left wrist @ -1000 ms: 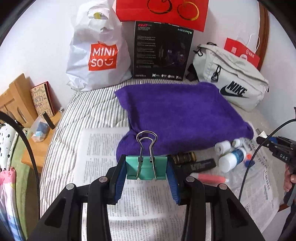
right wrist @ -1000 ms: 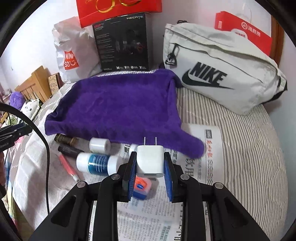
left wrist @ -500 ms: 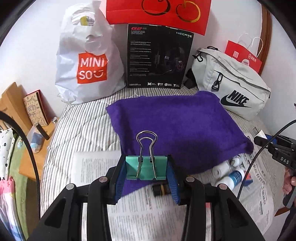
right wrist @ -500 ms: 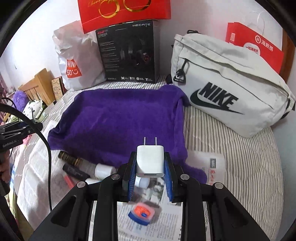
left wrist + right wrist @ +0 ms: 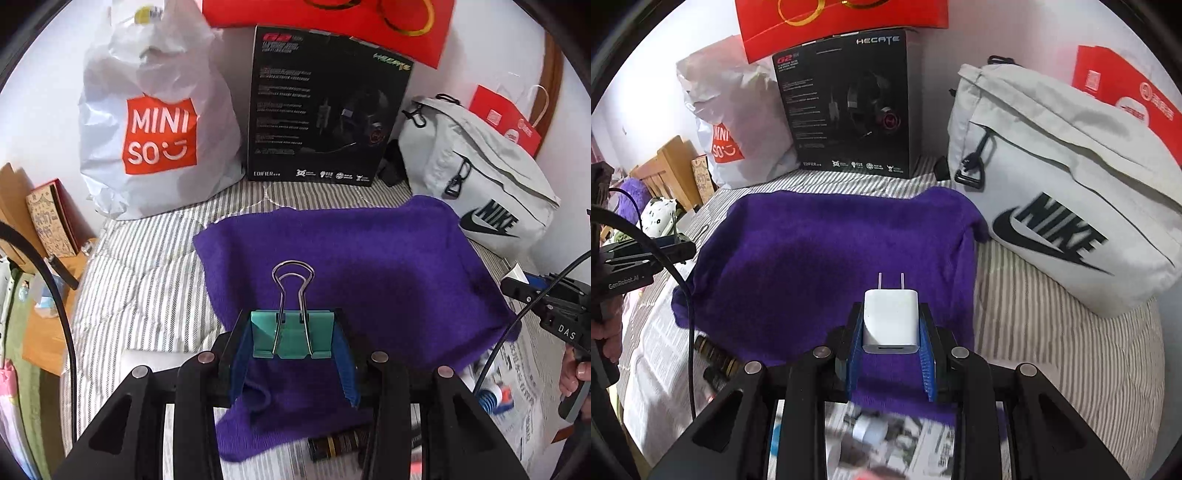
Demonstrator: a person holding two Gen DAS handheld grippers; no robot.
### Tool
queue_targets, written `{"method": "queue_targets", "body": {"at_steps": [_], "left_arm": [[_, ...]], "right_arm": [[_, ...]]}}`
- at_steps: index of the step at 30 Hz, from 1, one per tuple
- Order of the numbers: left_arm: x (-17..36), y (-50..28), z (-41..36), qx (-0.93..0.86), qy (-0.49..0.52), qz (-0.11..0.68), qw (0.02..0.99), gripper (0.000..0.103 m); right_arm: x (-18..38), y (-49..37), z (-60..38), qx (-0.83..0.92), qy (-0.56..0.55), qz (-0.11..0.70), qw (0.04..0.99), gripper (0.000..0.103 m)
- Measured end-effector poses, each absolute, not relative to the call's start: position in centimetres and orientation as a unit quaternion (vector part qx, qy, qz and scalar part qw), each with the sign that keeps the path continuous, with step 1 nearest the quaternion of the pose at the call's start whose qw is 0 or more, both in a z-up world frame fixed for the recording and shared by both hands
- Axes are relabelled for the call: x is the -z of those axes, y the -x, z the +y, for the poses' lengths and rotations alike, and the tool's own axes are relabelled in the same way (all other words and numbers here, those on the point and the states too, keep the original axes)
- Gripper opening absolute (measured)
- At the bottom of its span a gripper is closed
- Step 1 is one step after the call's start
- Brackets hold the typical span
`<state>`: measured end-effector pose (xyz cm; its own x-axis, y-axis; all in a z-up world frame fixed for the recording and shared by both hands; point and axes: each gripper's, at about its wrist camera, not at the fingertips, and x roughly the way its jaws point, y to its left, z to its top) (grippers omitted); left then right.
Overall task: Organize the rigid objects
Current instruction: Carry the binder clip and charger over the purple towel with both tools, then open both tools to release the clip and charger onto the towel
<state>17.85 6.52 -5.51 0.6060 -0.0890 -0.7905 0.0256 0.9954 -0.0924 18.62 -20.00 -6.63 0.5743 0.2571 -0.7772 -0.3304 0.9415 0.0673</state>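
Note:
My left gripper (image 5: pixel 292 341) is shut on a teal binder clip (image 5: pixel 291 334) with silver wire handles, held above the near edge of a purple towel (image 5: pixel 369 266). My right gripper (image 5: pixel 891 332) is shut on a white plug charger (image 5: pixel 891 320), prongs pointing forward, also above the near part of the purple towel (image 5: pixel 831 258). A dark tube with gold bands (image 5: pixel 340 445) lies on newspaper below the left gripper; it also shows in the right wrist view (image 5: pixel 713 354). A blue and white bottle (image 5: pixel 493 397) lies on the newspaper at right.
Behind the towel stand a white Miniso bag (image 5: pixel 155 122), a black headset box (image 5: pixel 325 107) and a grey Nike bag (image 5: pixel 1063 206). Red paper bags (image 5: pixel 506 122) lean on the wall. Newspaper (image 5: pixel 650 362) covers the striped bed's front. A wooden side table (image 5: pixel 40 332) is left.
Both grippers have moved forward and up over the purple towel, each still holding its object. The small bottles and tubes on the newspaper have slid down and mostly out of view.

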Motion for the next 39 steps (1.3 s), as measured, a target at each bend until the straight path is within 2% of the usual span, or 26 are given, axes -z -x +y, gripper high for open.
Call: {"method": "queue_targets", "body": {"at_steps": [20,30,39], "left_arm": [[10.1,-26.2,5.1,0.059,0.022,0.473,0.879,0.039],[12.3,-27.4,5.4,0.047,0.013,0.489,0.871,0.039],[12.0,-27.7,5.1,0.043,-0.011,0.501,0.864,0.039]], "right_arm": [[10.6,-27.9,-16.4,-0.182,0.076,0.461,0.865,0.027],[12.4,-29.5,-15.6,-0.172,0.084,0.482,0.855,0.027],[12.9,-29.8,-15.1,-0.169,0.091,0.487,0.852,0.027]]}}
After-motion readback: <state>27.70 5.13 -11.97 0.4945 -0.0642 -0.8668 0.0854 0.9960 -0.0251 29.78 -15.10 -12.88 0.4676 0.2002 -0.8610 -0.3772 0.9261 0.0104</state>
